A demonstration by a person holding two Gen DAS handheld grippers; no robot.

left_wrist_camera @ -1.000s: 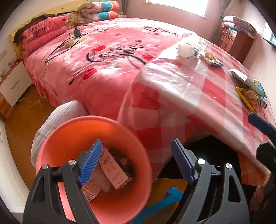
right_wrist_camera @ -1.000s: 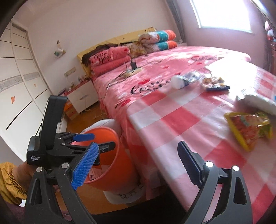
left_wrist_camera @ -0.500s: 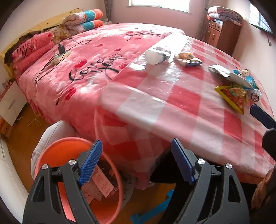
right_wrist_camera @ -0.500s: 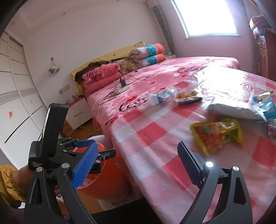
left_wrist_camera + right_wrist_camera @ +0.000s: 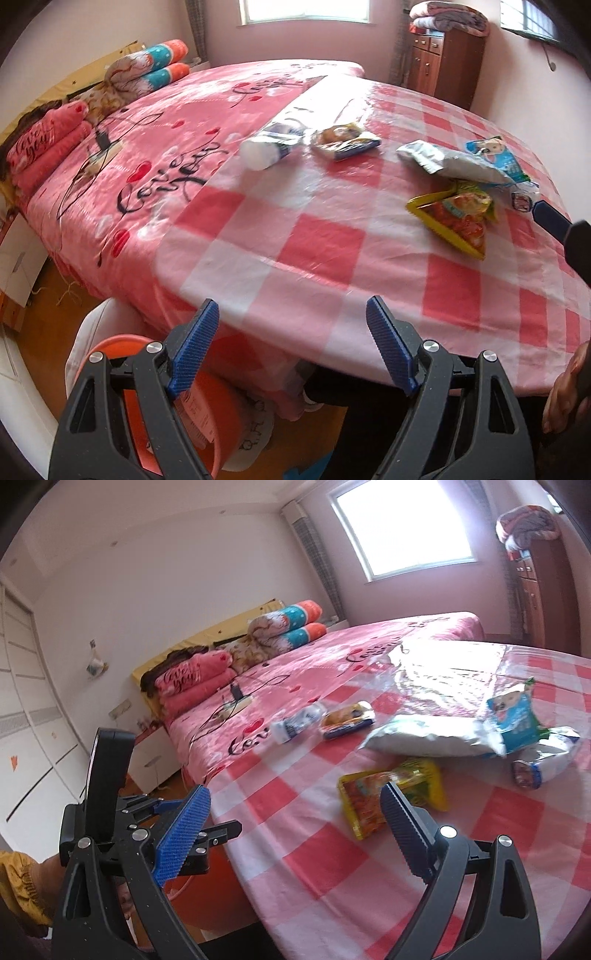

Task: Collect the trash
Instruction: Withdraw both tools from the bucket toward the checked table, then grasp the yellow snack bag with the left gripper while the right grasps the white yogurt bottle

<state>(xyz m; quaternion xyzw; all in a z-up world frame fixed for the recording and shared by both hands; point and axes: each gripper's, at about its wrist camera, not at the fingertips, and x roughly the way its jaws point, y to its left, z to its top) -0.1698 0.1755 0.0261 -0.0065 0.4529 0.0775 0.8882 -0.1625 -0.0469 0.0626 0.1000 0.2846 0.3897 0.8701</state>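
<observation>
- The trash is spread over the checked tablecloth [image 5: 317,240]: a yellow snack packet [image 5: 391,797] lies nearest you, its crinkled film flat on the cloth.
- That packet looks light, thin and slippery, so I'd pinch a raised corner or the sealed edge; a grip on the flat middle would likely slide off.
- Just beyond it lies a silver foil bag [image 5: 454,164], puffed and soft, with a blue pet-food pouch [image 5: 511,714] touching its far end and a small white-wrapped piece [image 5: 543,764] beside that.
- Farther off, near the cloth's edge by the bed, a white bottle [image 5: 269,146] lies on its side: stiffer, round, apt to roll, so take it across the body. Next to it sits a small snack pack [image 5: 345,142].
- Your right gripper [image 5: 295,834] hangs over the table's near edge, jaws spread wide with nothing between them, aimed at the yellow packet.
- Your left gripper [image 5: 291,350] is also wide apart and empty, hovering off the table's rim.
- Below it on the floor stands the orange bucket [image 5: 207,417] with paper scraps already inside; that's where the litter should go, I'd judge.
</observation>
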